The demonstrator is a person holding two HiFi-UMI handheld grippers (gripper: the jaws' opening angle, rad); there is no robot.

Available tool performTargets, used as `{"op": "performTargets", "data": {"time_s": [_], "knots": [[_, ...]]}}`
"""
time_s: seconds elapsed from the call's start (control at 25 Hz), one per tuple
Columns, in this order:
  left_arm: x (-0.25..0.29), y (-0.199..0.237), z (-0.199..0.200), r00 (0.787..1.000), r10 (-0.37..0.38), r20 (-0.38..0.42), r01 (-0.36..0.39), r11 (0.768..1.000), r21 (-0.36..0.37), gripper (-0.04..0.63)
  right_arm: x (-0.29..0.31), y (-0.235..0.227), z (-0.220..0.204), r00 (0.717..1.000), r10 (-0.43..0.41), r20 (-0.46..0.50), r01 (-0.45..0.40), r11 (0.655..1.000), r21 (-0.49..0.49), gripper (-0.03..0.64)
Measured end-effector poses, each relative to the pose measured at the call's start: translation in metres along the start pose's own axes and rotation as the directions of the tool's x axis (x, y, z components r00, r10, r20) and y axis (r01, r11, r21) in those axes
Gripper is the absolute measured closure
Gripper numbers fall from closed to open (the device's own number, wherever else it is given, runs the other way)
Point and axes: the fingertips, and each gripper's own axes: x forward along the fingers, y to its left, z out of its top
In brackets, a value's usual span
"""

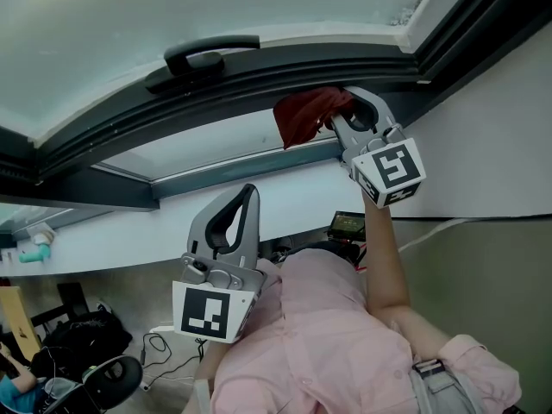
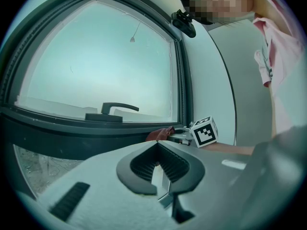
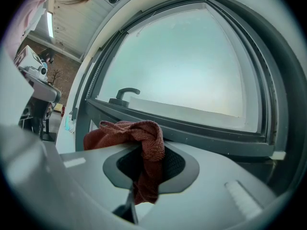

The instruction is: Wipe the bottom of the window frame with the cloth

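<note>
My right gripper (image 1: 338, 115) is shut on a dark red cloth (image 1: 304, 115) and holds it up against the dark grey bottom rail of the window frame (image 1: 216, 115), near its right corner. In the right gripper view the cloth (image 3: 144, 145) bunches over the jaws and hangs down between them, just before the bottom rail (image 3: 201, 131). My left gripper (image 1: 247, 191) is lower, below the white sill, shut with nothing in it. From the left gripper view (image 2: 159, 153) the cloth (image 2: 161, 133) and the right gripper's marker cube (image 2: 204, 131) show beyond the jaws.
A black window handle (image 1: 210, 56) sits on the sash above the rail. A white sill (image 1: 129, 227) runs below the frame, with a teal bottle (image 1: 34, 251) at its left. Cables and a black chair (image 1: 108, 378) lie on the floor. The frame's right upright (image 1: 470, 24) closes the corner.
</note>
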Motion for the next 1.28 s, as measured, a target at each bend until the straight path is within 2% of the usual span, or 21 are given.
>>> {"op": "performTargets", "data": {"time_s": [0.2,0.52,0.92,1.08,1.28], "knots": [[-0.002,0.004,-0.004,1.000,0.004,-0.024,-0.004,1.000,0.022,0.598,-0.001,-0.003,-0.001,1.000,-0.013,-0.009,0.013,1.000,-0.002,0.545],[-0.002,0.003,-0.002,1.000,-0.002,-0.003,0.002,1.000,-0.010,0.598,-0.011,-0.021,-0.006,0.996,-0.079,-0.034,0.079,0.997,0.004,0.545],[-0.004,0.008,-0.002,1.000,0.002,0.000,-0.002,1.000,-0.006,0.598,-0.012,-0.023,-0.007,0.994,-0.098,-0.037,0.099,0.995,0.010,0.545],[-0.005,0.009,-0.001,1.000,0.006,0.002,-0.006,1.000,-0.011,0.598,-0.013,-0.026,-0.008,0.991,-0.126,-0.034,0.128,0.990,0.052,0.545],[-0.007,0.010,-0.001,1.000,0.006,0.003,-0.006,1.000,-0.009,0.598,-0.022,-0.044,-0.013,0.979,-0.201,-0.035,0.203,0.969,0.140,0.545]]}}
